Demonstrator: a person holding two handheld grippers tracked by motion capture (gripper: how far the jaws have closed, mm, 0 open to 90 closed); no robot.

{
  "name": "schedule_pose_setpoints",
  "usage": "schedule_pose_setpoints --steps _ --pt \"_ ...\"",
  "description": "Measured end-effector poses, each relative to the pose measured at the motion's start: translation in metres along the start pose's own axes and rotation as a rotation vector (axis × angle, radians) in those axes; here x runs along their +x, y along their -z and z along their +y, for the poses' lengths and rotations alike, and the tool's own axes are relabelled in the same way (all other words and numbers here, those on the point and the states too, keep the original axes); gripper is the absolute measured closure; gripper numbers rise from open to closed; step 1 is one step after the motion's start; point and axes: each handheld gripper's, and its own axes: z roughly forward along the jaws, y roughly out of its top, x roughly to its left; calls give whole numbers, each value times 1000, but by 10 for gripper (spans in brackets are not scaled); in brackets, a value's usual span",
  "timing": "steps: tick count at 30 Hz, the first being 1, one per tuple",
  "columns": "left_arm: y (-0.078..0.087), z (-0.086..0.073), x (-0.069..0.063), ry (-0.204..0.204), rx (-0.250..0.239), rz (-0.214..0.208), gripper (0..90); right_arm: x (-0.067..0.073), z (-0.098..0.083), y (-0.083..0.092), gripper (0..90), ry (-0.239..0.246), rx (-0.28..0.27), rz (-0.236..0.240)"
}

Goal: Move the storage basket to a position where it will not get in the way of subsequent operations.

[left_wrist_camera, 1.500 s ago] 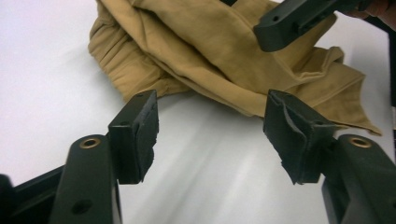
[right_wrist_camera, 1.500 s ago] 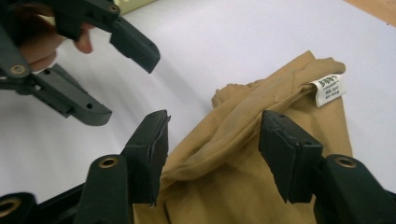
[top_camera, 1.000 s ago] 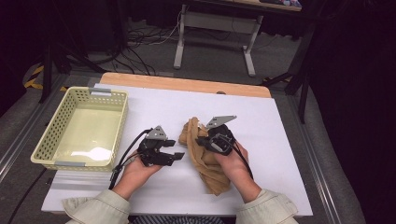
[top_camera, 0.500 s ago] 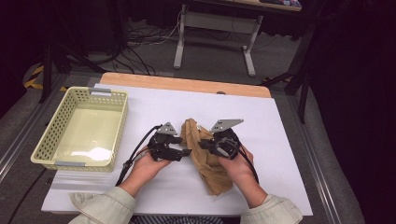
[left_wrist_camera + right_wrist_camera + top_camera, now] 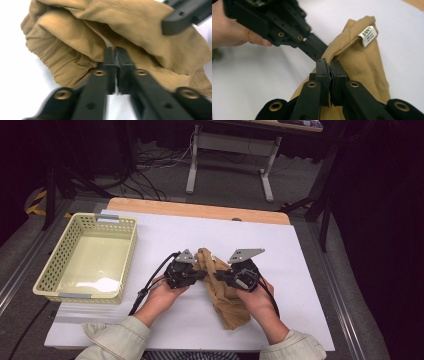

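Lying crumpled on the white table (image 5: 310,270) near its middle, the tan garment (image 5: 225,295) sits between both hands, well right of the yellow basket (image 5: 87,260). The left gripper (image 5: 200,274) has just been closing and its jaws now pinch a fold at the garment's left edge. The right gripper (image 5: 222,276) is clamped tight on cloth just beside it, a white label (image 5: 368,35) showing farther along the hem.

Tan garment (image 5: 222,287) lies crumpled mid-table (white label showing), top edge lifted.
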Motion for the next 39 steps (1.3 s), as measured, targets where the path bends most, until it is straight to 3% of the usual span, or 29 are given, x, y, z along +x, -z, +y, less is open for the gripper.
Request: schedule_pose_setpoints --steps 9,13,23,25,29,33,39 --pt "15 5 -1 -30 -55 71 899 -22 3 23 876 -51 -79 -66" --pt "18 6 -4 -48 -65 84 900 -30 1 35 876 -70 -106 -91" --pt "29 7 -4 -50 -86 111 900 -45 -15 71 876 -119 -154 -169" --pt "32 6 -3 -49 -86 121 900 -48 -25 85 876 -139 -167 -198" --pt "40 3 0 -37 -83 135 900 -51 -39 98 876 -158 -161 -230" --pt "41 -3 5 -7 -68 133 900 -56 -61 105 875 -201 -123 -244" --pt "37 -4 2 -11 -64 130 900 -66 -88 111 875 -276 -92 -254"
